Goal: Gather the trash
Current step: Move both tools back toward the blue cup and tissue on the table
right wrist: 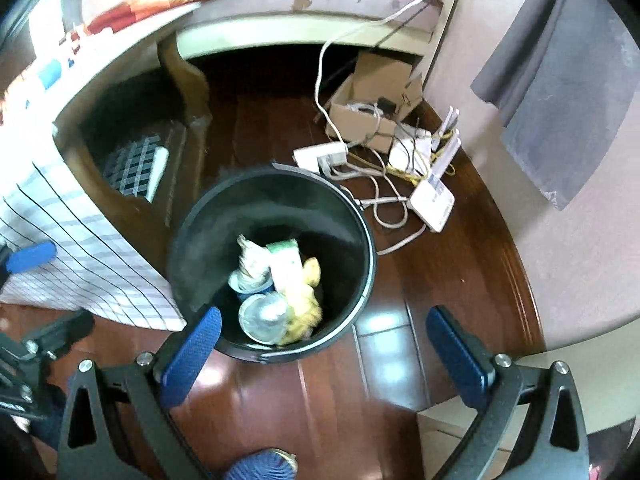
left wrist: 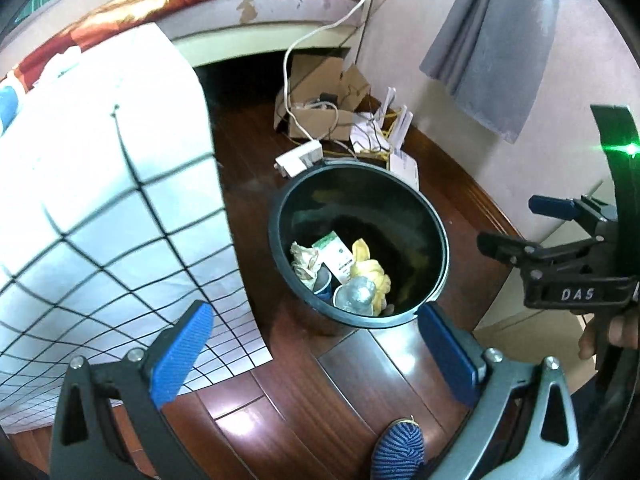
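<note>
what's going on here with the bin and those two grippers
A person is collecting trash with a hand-held gripper in each hand. Both the left hand-held gripper and the right hand-held gripper hang open and empty above a black trash bin on the wooden floor. The bin already holds a crumpled paper wad, a green-and-white carton, a blue cup, a clear plastic cup and a yellow glove. Nothing is being carried right now.

A round black trash bin (left wrist: 358, 242) stands upright just ahead of the jaws, between them. Inside lie crumpled paper (left wrist: 304, 260), a green-white carton (left wrist: 334, 254), yellow peel (left wrist: 370, 266), a blue cup (left wrist: 323, 283) and a clear plastic lid (left wrist: 354, 298).
</note>
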